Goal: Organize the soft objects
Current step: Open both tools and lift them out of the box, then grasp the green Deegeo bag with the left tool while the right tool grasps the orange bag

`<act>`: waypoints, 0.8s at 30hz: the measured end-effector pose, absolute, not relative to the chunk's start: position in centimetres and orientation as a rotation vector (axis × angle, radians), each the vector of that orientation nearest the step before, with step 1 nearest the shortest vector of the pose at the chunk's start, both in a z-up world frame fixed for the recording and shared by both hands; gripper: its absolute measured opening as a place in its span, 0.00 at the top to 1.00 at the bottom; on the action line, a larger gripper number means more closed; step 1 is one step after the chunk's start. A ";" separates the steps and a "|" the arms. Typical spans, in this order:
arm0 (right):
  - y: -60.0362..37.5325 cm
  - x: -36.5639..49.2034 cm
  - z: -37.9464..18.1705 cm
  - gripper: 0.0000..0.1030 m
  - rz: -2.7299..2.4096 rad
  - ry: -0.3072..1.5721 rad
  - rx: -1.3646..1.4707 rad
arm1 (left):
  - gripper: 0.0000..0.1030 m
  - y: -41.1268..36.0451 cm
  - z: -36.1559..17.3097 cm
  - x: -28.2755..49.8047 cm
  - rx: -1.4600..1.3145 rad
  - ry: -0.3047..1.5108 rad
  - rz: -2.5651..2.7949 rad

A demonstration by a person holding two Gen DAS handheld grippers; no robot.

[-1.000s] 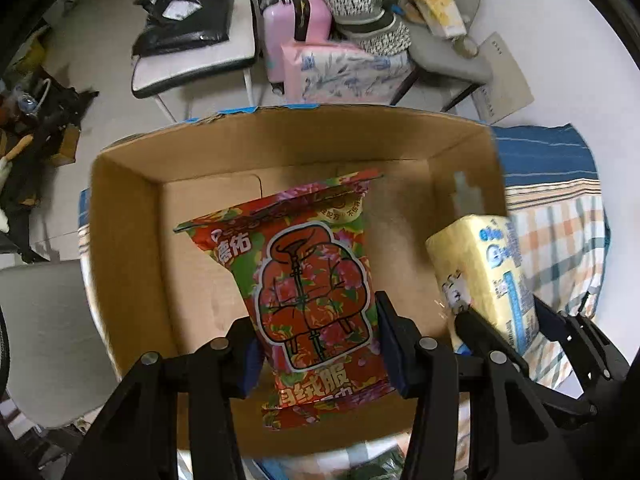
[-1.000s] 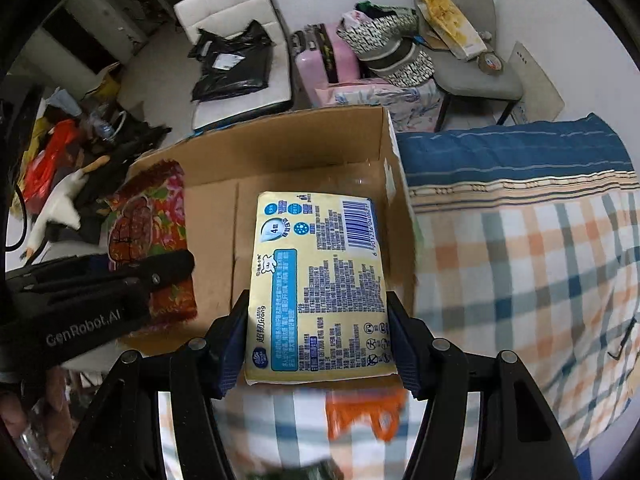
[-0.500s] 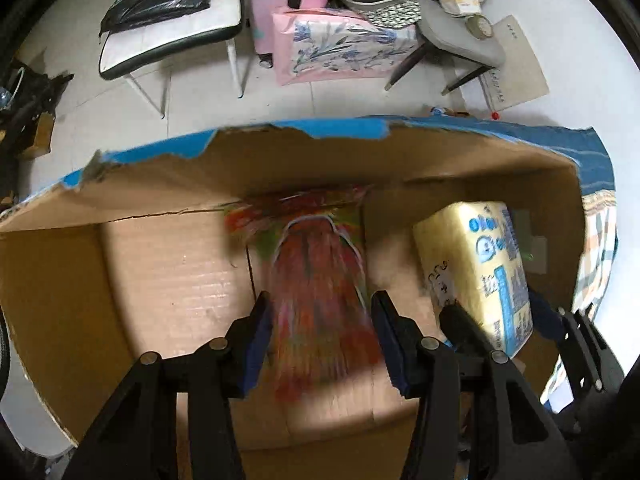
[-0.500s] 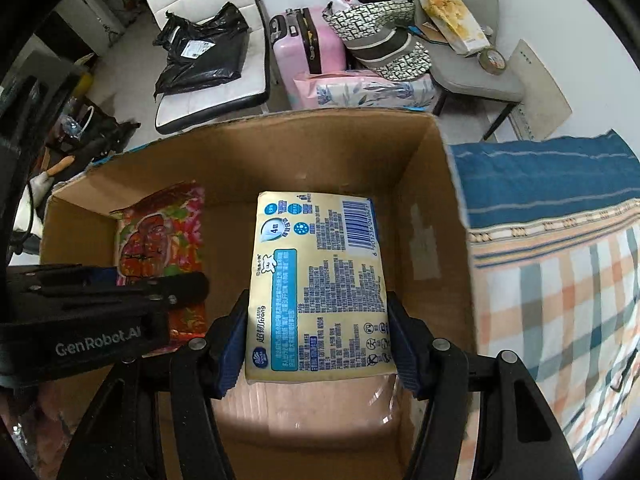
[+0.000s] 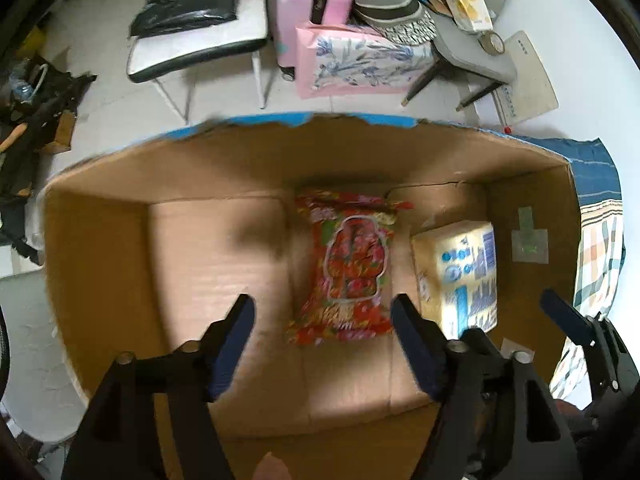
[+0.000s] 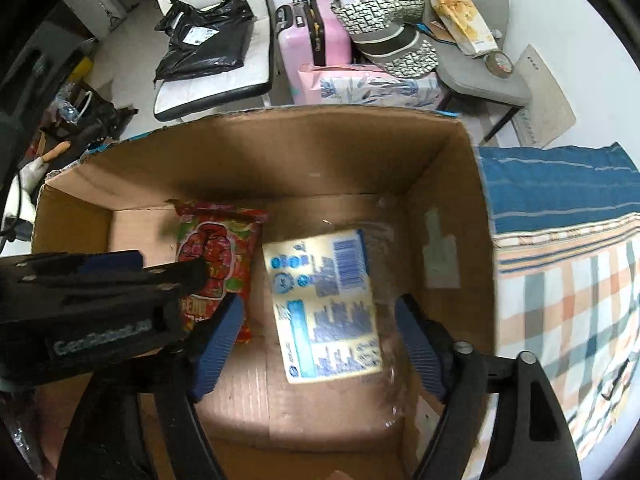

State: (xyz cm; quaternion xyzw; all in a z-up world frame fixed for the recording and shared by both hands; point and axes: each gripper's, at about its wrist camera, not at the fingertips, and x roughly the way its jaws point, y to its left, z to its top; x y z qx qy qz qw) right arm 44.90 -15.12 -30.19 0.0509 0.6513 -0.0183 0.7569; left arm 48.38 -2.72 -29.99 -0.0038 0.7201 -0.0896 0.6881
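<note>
A red floral packet (image 5: 348,272) lies on the floor of an open cardboard box (image 5: 224,264); it also shows in the right wrist view (image 6: 216,264). A yellow tissue pack (image 5: 464,272) lies beside it to the right, seen too in the right wrist view (image 6: 328,304). My left gripper (image 5: 324,340) is open and empty, above the red packet. My right gripper (image 6: 316,344) is open and empty, above the yellow pack. The left gripper's body (image 6: 92,304) covers part of the red packet in the right wrist view.
The box (image 6: 452,208) stands on a checked and blue-striped cloth (image 6: 568,264). Behind it are a white chair with a black bag (image 6: 208,44), a pink suitcase (image 6: 312,44), a pink floral pack (image 6: 368,88) and a grey chair (image 6: 480,76) with clutter.
Both grippers have opened and let go. The red packet and the yellow pack now lie on the box floor. Both grippers have drawn back a little.
</note>
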 end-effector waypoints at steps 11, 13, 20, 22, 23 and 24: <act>-14.9 38.7 -27.3 0.00 -0.037 1.442 0.130 | 0.01 0.5 -25.9 41.4 0.007 1.492 -0.135; -14.6 37.2 -26.8 0.00 -0.029 1.444 0.134 | 0.01 1.0 -24.9 40.1 0.009 1.468 -0.129; -14.0 33.0 -23.9 0.00 -0.016 1.419 0.108 | 0.01 1.4 -20.3 35.4 0.028 1.367 -0.084; -13.9 31.8 -22.5 0.00 -0.004 1.399 0.099 | 0.01 1.4 -18.9 34.3 0.023 1.336 -0.078; -13.8 31.2 -21.8 0.00 0.004 1.390 0.100 | 0.01 1.5 -18.3 33.9 0.019 1.326 -0.076; -13.7 30.7 -21.0 0.00 0.013 1.383 0.098 | 0.01 1.6 -17.4 33.0 0.010 1.310 -0.071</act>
